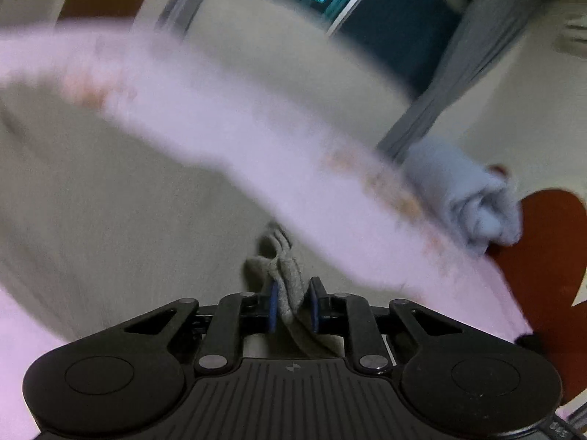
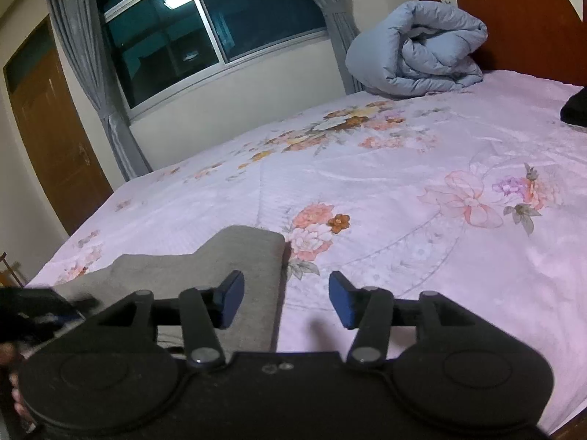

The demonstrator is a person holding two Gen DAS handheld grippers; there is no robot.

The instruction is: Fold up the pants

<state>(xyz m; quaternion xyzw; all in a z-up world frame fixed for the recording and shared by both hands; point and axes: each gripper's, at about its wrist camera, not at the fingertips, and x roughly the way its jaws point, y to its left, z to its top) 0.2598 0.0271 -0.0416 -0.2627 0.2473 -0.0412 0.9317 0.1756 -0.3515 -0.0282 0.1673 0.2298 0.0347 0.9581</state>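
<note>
L claw pinching grey pants, R claw open w/ nothing between, over pants edge on pink bedsheet

**Surroundings: bedroom items observed**

Pink floral bedsheet covers the bed. Rolled grey-blue duvet rests at its far end, against a reddish-brown headboard. Dark window sits between grey curtains. Brown wooden door stands left. Black item at right edge, unidentifiable.
</note>
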